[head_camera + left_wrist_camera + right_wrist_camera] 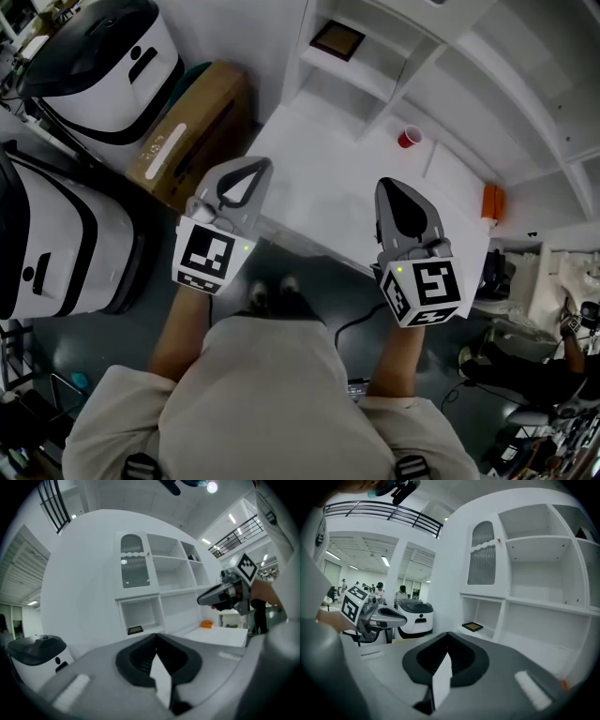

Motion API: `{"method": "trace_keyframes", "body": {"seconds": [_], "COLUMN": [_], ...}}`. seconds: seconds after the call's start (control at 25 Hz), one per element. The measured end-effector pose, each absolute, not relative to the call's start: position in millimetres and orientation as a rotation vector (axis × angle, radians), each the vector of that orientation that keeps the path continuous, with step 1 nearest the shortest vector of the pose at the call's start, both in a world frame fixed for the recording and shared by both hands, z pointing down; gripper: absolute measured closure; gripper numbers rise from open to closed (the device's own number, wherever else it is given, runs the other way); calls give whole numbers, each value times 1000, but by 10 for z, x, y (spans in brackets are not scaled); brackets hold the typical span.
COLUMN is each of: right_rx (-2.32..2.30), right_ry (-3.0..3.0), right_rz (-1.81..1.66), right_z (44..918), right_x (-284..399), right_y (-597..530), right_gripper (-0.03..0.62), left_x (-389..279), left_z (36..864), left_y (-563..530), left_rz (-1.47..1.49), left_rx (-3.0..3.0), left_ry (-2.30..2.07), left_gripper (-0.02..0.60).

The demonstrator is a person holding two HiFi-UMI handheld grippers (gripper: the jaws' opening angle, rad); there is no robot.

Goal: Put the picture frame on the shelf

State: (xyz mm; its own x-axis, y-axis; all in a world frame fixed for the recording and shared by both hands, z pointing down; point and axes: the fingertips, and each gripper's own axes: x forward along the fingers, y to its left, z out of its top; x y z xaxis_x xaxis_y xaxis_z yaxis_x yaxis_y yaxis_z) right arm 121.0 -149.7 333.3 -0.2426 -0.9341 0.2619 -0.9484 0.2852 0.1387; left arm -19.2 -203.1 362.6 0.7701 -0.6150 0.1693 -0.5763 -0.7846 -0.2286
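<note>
The dark-framed picture frame with a tan centre [337, 40] lies flat, face up, on the floor of the lower left compartment of the tall white shelf unit [441, 56], towards that compartment's front edge. It looks nearly square, so I cannot tell which way its long side runs.

Between the person and the shelf stands a white table [309, 178]. A small red cup [410, 137] stands on it near the shelf, and an orange box [493, 200] sits at its right end.

The left gripper [251, 167] and the right gripper [387, 186] are held side by side over the table's near edge, well apart from the frame. Both pairs of tongs are pressed together with nothing in them.

A brown cardboard box [192, 131] stands left of the table, beside two white-and-black machines [103, 56].

Only the head view shows the cup and the cardboard box. The gripper views show the shelf's front, with an arched ribbed door [482, 555] above the frame's compartment.
</note>
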Motion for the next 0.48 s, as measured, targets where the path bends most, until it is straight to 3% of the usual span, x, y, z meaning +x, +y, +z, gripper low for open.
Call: {"method": "trace_keyframes", "body": {"seconds": [0.48], "right_rx": [1691], "right_ry": [-2224], "right_rz": [95], "right_z": [3567], "right_x": [1505], "right_y": [-893], "right_gripper": [588], "left_x": [71], "left_z": [3736], "left_y": [-1514], "left_rz": [-372], "left_rx": [-2790], "left_ry": [956], "left_gripper": [577]}}
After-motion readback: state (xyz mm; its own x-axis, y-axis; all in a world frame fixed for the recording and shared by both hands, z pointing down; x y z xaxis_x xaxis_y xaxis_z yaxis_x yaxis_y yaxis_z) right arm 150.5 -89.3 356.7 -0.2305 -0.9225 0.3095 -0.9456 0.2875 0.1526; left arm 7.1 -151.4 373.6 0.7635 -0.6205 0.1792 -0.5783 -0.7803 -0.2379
